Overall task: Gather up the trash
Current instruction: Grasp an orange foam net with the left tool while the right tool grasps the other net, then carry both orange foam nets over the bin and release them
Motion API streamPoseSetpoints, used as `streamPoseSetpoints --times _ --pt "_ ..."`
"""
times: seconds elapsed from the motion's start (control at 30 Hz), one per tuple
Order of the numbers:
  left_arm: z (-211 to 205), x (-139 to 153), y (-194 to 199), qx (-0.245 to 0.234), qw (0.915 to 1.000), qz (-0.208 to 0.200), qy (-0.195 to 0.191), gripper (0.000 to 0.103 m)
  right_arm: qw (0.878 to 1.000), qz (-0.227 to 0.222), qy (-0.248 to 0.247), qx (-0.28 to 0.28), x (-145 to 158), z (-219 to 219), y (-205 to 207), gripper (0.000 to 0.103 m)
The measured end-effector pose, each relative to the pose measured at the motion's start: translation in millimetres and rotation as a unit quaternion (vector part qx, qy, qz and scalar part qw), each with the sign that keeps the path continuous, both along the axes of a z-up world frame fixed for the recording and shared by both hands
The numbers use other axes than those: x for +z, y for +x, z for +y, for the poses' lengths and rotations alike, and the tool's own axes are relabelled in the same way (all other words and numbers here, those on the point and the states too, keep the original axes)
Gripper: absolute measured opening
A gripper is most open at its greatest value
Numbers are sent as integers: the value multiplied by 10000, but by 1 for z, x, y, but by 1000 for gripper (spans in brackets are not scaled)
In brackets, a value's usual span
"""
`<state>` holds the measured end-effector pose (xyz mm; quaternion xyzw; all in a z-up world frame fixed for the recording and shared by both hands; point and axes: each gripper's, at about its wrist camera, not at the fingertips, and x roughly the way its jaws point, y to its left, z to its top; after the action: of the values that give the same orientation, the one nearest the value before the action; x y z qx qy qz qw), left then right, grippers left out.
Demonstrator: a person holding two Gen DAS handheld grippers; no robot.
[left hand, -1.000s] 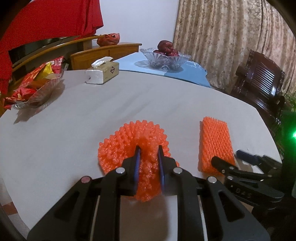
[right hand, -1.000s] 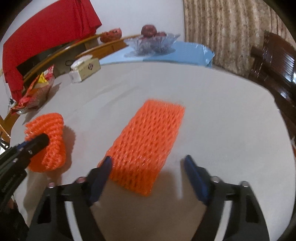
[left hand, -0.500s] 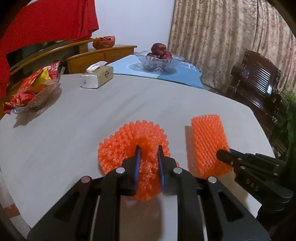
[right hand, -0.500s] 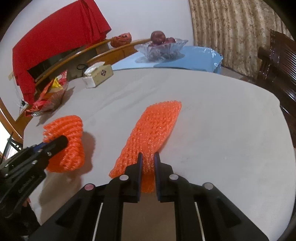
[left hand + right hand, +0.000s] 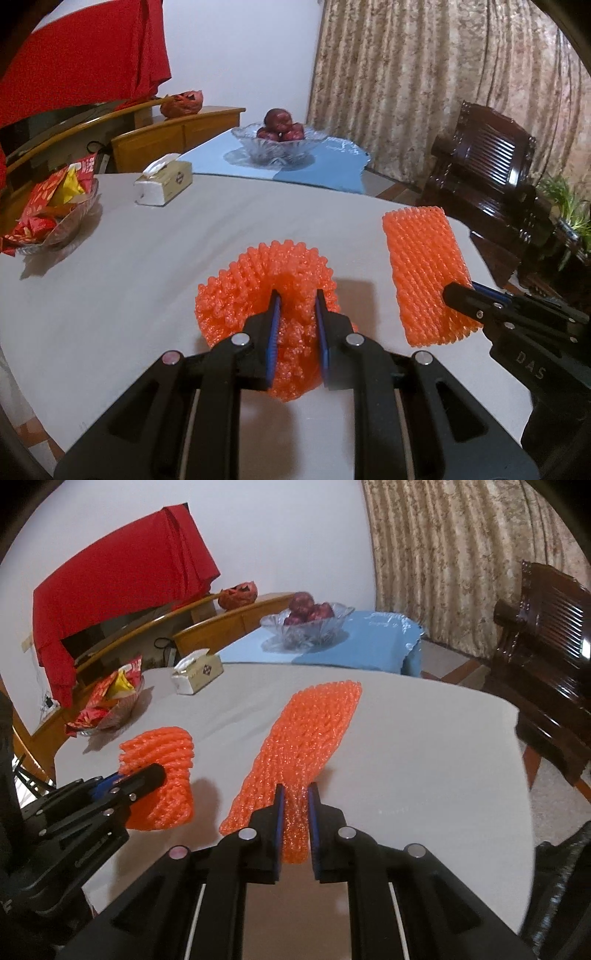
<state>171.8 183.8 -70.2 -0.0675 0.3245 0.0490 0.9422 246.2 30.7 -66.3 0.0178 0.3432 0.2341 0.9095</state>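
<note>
My left gripper (image 5: 295, 332) is pinched on the curled foam net (image 5: 266, 284): both blue pads press into its bunched middle, and the net fans out past my fingertips toward 12 o'clock, clear of the white table (image 5: 110, 295). My right gripper (image 5: 294, 812) is pinched on the near end of the flat foam net (image 5: 306, 734). That net's long axis runs away from my fingertips toward 1 o'clock, and its far end hangs over the table rather than lying flat on it, so the sheet is a long lever beyond the pads. In the left view the flat net stands at 3 o'clock from the curled one, apart from it, with a strip of bare table between. No bin or bag shows in either view, so I cannot tell which way the drop point lies. I judge that the carry turns on keeping the flat net's trailing far end from dragging or snagging. Farther off, at 11 o'clock, sits the tissue box (image 5: 162, 181), and beyond it the glass fruit bowl (image 5: 277, 147).
</note>
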Motion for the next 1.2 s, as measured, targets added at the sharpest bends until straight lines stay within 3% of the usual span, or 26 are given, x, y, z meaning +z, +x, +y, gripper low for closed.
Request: streamPoseSetpoints --times 0.67,1.2 --pt "-90 54 -34 -814 9955 -478 -56 16 9967 -576 164 -547 57 -92 -62 12" --pt "-204 65 -55 -1833 9810 -628 -131 16 9855 -814 99 -1486 70 -202 -118 12"
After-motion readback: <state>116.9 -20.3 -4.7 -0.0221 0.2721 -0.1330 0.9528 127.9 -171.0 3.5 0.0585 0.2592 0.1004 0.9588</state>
